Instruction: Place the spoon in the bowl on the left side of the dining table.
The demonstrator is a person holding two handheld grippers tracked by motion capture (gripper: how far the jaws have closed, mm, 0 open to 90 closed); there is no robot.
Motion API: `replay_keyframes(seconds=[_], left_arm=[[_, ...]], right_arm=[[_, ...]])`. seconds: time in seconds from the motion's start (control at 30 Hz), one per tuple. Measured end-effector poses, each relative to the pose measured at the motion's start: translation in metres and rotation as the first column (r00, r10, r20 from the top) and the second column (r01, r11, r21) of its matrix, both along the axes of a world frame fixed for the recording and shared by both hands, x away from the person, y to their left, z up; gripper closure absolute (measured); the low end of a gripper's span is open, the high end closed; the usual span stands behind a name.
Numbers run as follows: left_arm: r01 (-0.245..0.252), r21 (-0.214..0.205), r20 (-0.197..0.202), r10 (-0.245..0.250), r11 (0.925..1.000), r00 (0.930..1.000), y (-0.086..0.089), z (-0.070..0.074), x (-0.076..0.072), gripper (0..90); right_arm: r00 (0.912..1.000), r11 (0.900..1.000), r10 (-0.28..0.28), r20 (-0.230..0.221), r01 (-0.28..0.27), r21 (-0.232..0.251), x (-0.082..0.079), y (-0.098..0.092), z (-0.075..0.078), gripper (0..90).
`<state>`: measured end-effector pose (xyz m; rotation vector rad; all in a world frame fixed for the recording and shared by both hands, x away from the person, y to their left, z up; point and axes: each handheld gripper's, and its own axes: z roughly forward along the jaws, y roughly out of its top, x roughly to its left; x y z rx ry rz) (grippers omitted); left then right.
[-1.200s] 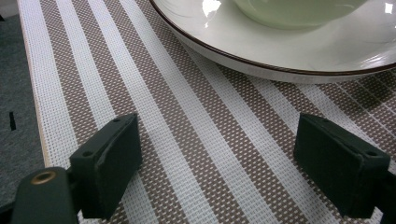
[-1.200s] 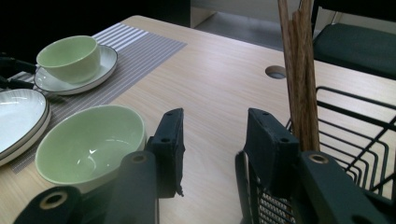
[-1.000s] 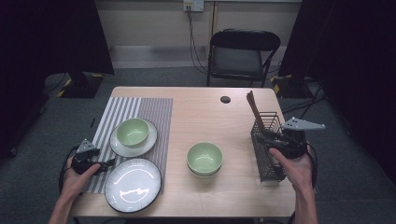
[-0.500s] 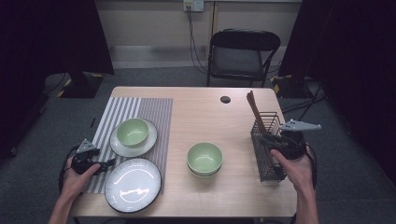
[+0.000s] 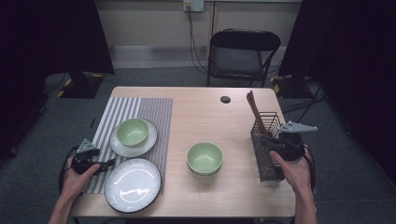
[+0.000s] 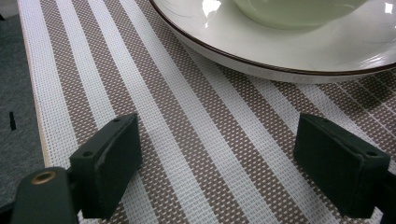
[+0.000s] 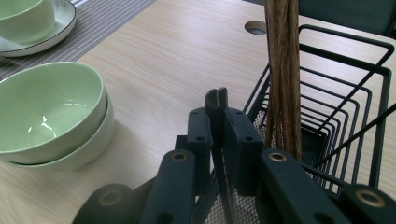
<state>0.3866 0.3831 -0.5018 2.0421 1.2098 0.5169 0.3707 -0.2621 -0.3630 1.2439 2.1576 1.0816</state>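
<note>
A black wire basket (image 5: 268,164) stands at the table's right edge with brown chopsticks (image 5: 255,111) leaning in it. My right gripper (image 5: 270,142) has just been closing its jaws, and in the right gripper view the pads (image 7: 238,140) press on the basket's (image 7: 346,79) near wall beside the chopsticks (image 7: 282,70). My left gripper (image 5: 108,163) rests open at the table's left, low over the striped placemat (image 6: 187,135). Its jaws stand wide apart with nothing between them, just short of the white plate (image 6: 280,51) that carries a green bowl (image 5: 132,131).
Two stacked green bowls (image 5: 204,157) sit mid-table, left of the basket. An empty white plate (image 5: 133,185) lies at the front left, partly on the placemat (image 5: 140,109). A round cable hole (image 5: 225,99) is in the tabletop's far side, and a black chair (image 5: 243,53) stands behind the table.
The right gripper has shifted slightly toward the basket's near wall and its jaws have closed onto it. The left hand and the dishes have stayed put.
</note>
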Motion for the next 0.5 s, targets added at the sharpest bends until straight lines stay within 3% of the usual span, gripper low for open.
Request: replay_keyframes(seconds=[0.5], left_arm=[[0.0, 0.0, 0.0, 0.0, 1.0, 1.0, 0.0, 0.0, 0.0, 14.5]], right_arm=[[0.9993, 0.9999, -0.009, 0.037, 0.008, 0.011, -0.0015, -0.0052, 0.0009, 88.6]])
